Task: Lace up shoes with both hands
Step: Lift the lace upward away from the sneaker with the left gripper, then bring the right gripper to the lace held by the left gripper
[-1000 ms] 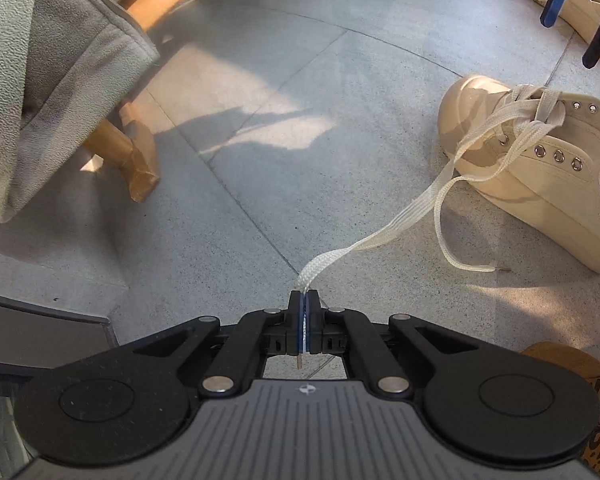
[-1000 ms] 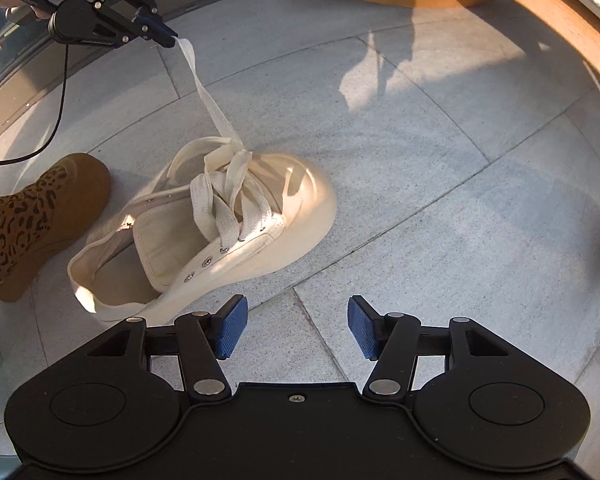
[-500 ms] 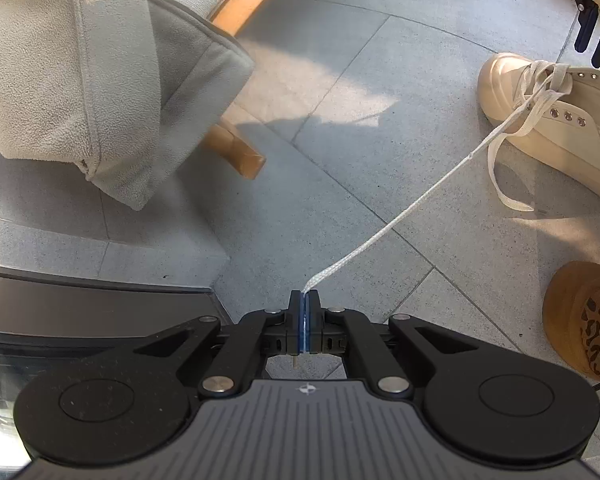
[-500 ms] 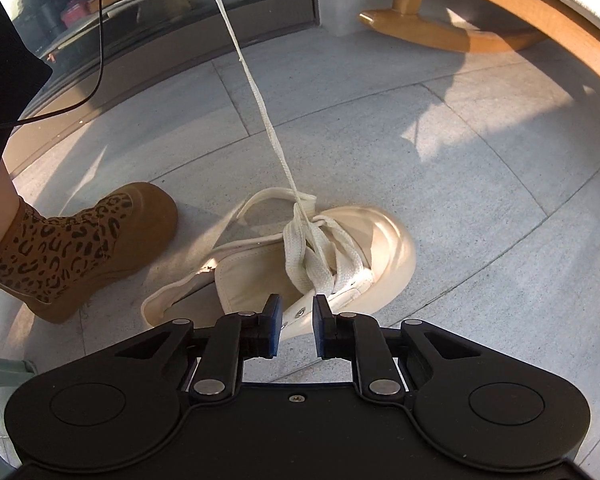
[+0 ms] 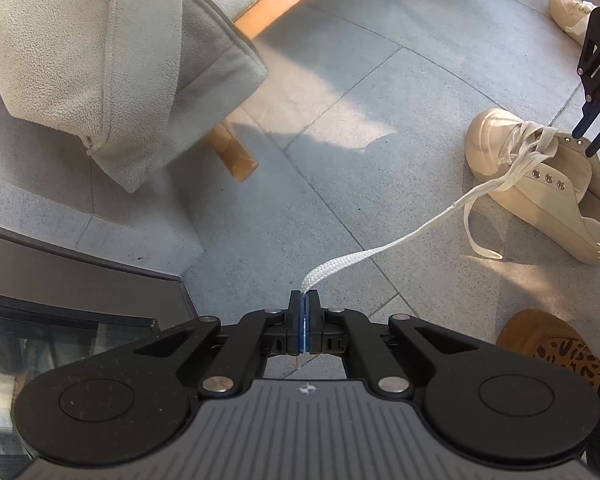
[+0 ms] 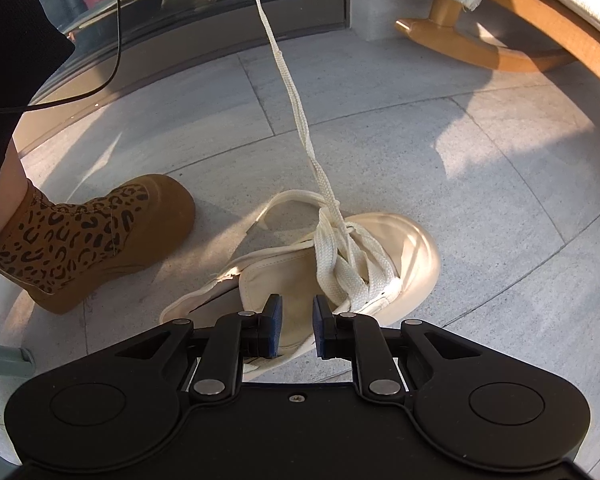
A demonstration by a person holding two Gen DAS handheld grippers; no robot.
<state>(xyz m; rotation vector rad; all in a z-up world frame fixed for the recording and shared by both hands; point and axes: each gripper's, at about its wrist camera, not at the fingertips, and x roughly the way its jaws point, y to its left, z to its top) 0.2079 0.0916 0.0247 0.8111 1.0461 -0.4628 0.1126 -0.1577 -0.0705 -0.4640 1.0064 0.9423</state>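
Pinching one end of the flat cream shoelace (image 5: 384, 249) shut in my left gripper (image 5: 304, 312), running to the cream canvas sneaker (image 6: 384, 256) on the grey tile floor (image 6: 480, 168). Laces only half threaded. Right gripper (image 6: 296, 316) hovers over it, narrowly parted, empty.

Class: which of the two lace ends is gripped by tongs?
The taut lace end clamped in the left tongs; the other lace end lies loose on the floor.

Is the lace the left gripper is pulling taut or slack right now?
Nearly taut. The lace runs in an almost straight line from the shoe up to the left gripper, shut on its end, with only a slight sag.
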